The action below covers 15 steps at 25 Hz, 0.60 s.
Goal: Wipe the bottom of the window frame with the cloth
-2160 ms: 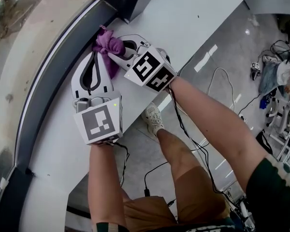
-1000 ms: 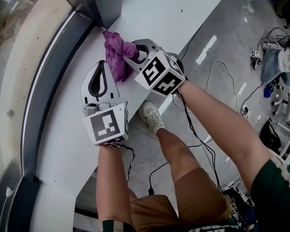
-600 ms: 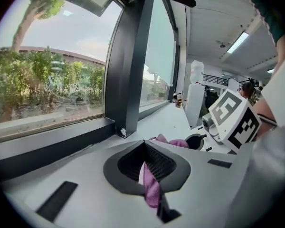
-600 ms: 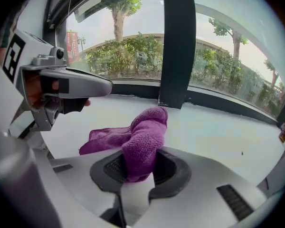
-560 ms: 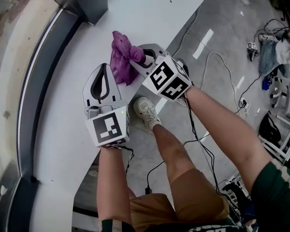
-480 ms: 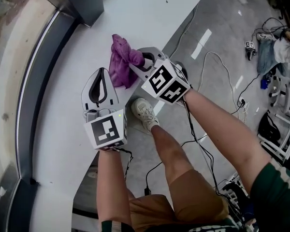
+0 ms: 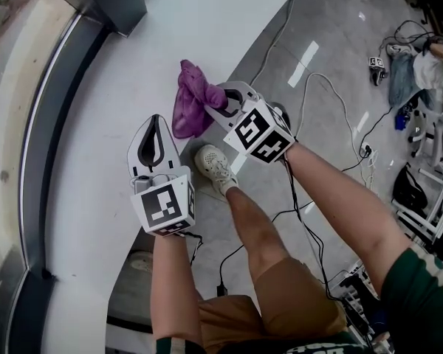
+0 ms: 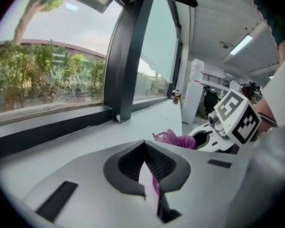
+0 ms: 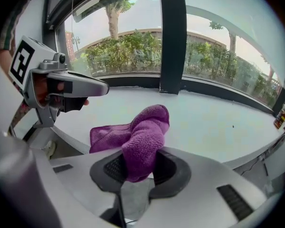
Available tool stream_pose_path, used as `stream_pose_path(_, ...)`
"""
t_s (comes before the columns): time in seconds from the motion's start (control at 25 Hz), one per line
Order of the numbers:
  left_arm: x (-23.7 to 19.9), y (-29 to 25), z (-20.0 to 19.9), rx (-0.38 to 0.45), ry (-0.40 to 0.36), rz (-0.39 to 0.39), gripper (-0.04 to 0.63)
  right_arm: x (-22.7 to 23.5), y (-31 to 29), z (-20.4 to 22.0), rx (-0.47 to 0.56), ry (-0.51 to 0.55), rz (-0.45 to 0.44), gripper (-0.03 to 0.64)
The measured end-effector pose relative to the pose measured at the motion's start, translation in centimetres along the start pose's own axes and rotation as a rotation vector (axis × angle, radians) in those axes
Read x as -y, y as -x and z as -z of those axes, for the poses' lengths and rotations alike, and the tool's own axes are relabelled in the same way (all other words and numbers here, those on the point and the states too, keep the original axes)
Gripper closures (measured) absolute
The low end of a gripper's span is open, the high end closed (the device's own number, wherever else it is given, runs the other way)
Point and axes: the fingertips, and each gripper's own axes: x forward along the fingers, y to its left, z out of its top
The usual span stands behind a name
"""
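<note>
White sill (image 7: pixel 96 161) is running alongside the dark window frame (image 7: pixel 46 146). The purple cloth (image 7: pixel 190 102) is lying near the sill's room-side edge, apart from the frame. The right gripper (image 7: pixel 214 98) is pinching a bunched fold of it between its fingers. The left gripper (image 7: pixel 156 120) is poised just beside the cloth, its fingers pressed together with nothing between them.

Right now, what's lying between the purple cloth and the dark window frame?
Only bare white sill, nothing on it. The right gripper view shows that stretch open from the cloth to the window frame.
</note>
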Motion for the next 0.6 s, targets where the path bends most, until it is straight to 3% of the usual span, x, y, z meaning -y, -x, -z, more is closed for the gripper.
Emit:
stream_pose_path(0.4,1.2,1.6,1.8,-0.025,-0.005,-0.027,0.588,-0.1,0.0,0.2,0.053,-0.051,0.028,0.514)
stream_pose_path(0.6,0.1,3.9,0.7,-0.012,0.018,-0.058,0.588,-0.7,0.5,-0.7,0.101,-0.107,0.059,0.514)
